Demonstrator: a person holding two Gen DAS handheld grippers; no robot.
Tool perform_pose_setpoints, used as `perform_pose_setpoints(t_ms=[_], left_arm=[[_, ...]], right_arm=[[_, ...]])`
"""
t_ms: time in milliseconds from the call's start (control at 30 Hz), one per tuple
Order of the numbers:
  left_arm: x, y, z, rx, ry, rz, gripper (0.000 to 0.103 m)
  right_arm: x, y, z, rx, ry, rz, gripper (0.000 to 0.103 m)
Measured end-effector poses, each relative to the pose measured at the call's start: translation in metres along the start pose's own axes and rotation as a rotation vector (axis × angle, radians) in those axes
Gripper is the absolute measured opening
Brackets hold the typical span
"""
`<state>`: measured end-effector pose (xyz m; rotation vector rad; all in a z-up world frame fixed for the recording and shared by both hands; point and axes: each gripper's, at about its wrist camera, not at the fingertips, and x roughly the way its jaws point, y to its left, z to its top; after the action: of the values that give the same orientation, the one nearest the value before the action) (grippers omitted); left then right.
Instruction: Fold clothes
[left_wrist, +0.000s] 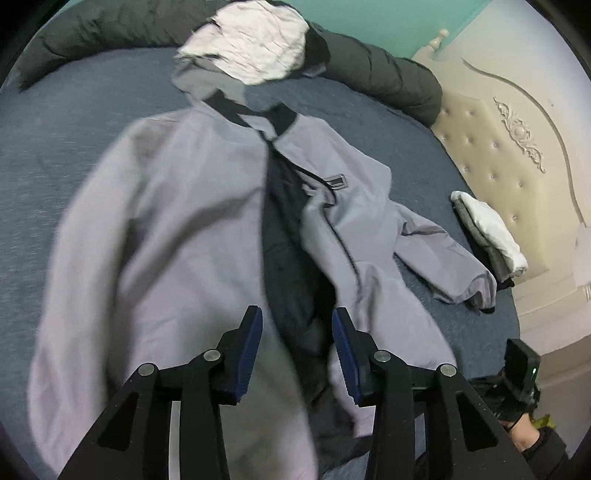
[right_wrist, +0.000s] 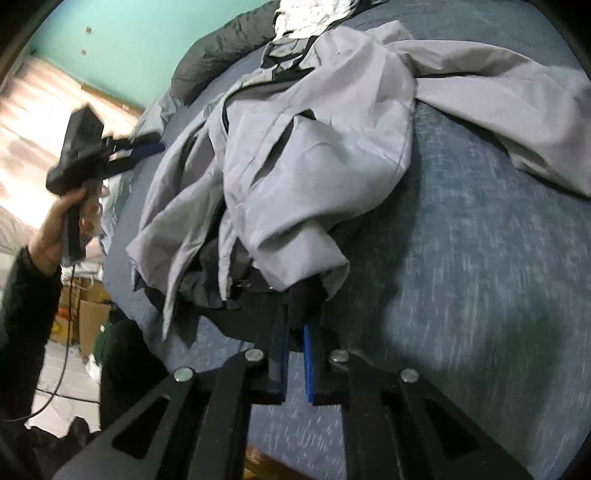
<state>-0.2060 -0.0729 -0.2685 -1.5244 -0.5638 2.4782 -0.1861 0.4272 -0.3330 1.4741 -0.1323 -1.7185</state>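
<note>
A pale grey zip jacket (left_wrist: 184, 229) with a black collar and dark lining lies front-up and unzipped on the blue bed (left_wrist: 55, 155). My left gripper (left_wrist: 297, 328) hovers open above its lower front, with nothing between the blue pads. In the right wrist view the jacket (right_wrist: 303, 155) looks bunched, and my right gripper (right_wrist: 294, 332) is shut on a black band (right_wrist: 304, 295) at its near edge; whether this is cuff or hem I cannot tell. A hand holds the left gripper (right_wrist: 147, 146) at the bed's left side. The right gripper's body (left_wrist: 521, 365) shows low right.
A dark puffer coat (left_wrist: 388, 70) and a crumpled white garment (left_wrist: 251, 40) lie at the far side. Folded grey and white clothes (left_wrist: 487, 232) are stacked by the cream tufted headboard (left_wrist: 498, 140). Cardboard boxes (right_wrist: 88, 317) stand on the floor beyond the bed's edge.
</note>
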Motion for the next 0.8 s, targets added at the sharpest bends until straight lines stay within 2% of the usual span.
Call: perform_pose_setpoints(t_ms=[100, 233, 500, 567, 700, 800], left_arm=[[-0.024, 0.016, -0.015, -0.001, -0.006, 0.016, 0.043], [-0.050, 0.035, -0.044, -0.012, 0.004, 0.020, 0.043], [-0.073, 0.073, -0.101, -0.066, 0.063, 0.042, 0.043], [-0.079, 0.083, -0.111, -0.077, 0.071, 0.047, 0.043], [-0.089, 0.101, -0.124, -0.099, 0.073, 0.059, 0.044], [-0.095, 0.113, -0.128, -0.128, 0.065, 0.060, 0.046]], right_arm=[[-0.017, -0.005, -0.018, 0.040, -0.014, 0.005, 0.006], [-0.020, -0.008, -0.038, 0.056, 0.009, -0.034, 0.006], [-0.015, -0.011, -0.072, 0.078, 0.080, -0.117, 0.006], [-0.021, -0.009, -0.069, 0.079, 0.073, -0.121, 0.007], [-0.041, 0.010, -0.050, 0.029, 0.018, -0.219, 0.008], [-0.056, 0.027, -0.033, -0.007, -0.042, -0.238, 0.010]])
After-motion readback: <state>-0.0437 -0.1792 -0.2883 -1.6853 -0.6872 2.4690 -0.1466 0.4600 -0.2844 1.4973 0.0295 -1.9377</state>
